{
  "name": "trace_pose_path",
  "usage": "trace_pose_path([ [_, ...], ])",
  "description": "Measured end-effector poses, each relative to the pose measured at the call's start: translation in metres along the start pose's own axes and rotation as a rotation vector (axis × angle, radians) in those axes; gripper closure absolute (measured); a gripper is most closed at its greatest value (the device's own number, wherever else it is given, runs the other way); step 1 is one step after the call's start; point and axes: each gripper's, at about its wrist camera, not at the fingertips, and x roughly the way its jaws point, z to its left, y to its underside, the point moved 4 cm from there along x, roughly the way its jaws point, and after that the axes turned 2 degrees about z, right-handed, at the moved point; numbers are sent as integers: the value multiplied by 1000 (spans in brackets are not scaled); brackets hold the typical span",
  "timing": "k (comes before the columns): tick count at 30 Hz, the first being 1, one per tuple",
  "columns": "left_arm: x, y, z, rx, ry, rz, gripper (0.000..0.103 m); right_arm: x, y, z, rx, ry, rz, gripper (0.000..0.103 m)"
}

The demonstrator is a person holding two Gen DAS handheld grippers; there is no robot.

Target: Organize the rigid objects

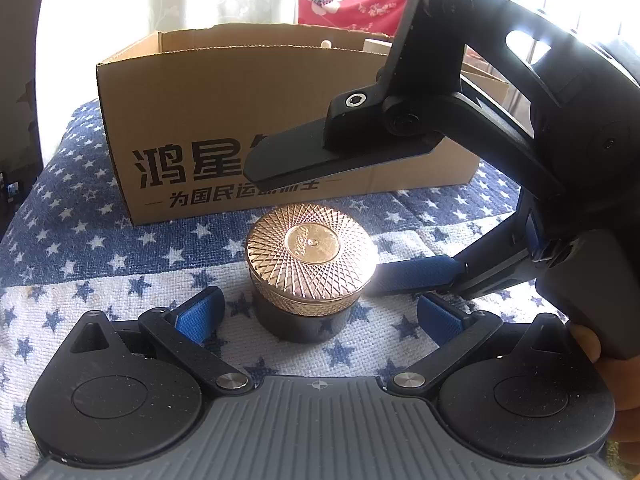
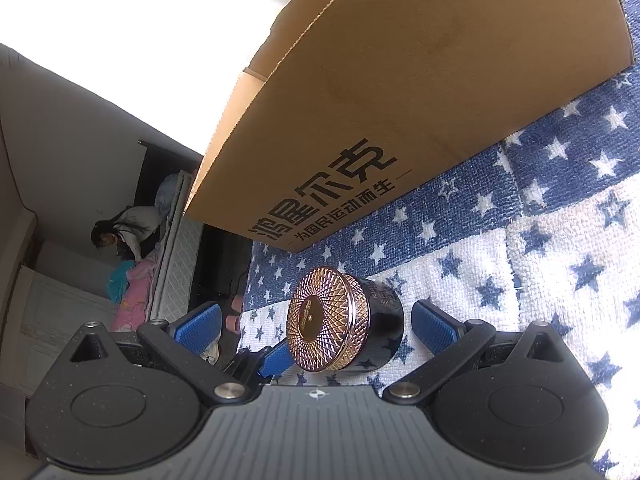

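Bright window behind, star-print cloth [image 1: 100, 240] over the work surface. Cardboard box [image 1: 240, 120] standing at the far edge of the cloth, open top – only two pale tips poking above the rim, rest of contents hidden.

Right gripper [image 1: 348, 224] coming in from the right edge, jaws spread wide, one finger raised over the jar, lower blue pad [image 1: 420, 272] just beside the lid – not pressing. Left gripper [image 1: 320, 316] at the near edge, also spread, straddling the jar without contact.

Jar [image 1: 310, 272] – gold knurled lid, dark glass body – upright mid-cloth, just in front of the box, held by nothing.

Risks: lid-only pinch likely to slip on the knurling or lift the lid off the body; pad nudge could tip the jar on soft cloth; two tools crowding one jar – collision; box wall tall, low carry could clip the rim.
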Motion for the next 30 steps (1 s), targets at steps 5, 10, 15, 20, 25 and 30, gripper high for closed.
trace_pose_path([
  [5, -6, 5, 10, -5, 3, 2, 0, 2, -1, -3, 2, -1, 1, 0],
  [10, -9, 4, 15, -5, 5, 4, 0, 2, -1, -4, 2, -1, 1, 0],
  [15, -8, 1, 14, 0, 6, 8, 0, 0, -1, -9, 6, -3, 3, 0],
  [20, -10, 2, 13, -1, 9, 11, 0, -1, -2, -11, 9, -4, 4, 0],
  [25, -11, 1, 19, 2, 11, 13, 0, 0, -2, -11, 7, -4, 6, 0],
  [30, -12, 3, 15, 21, 3, 13, 0, -4, -4, -8, -6, 5, 15, 0],
])
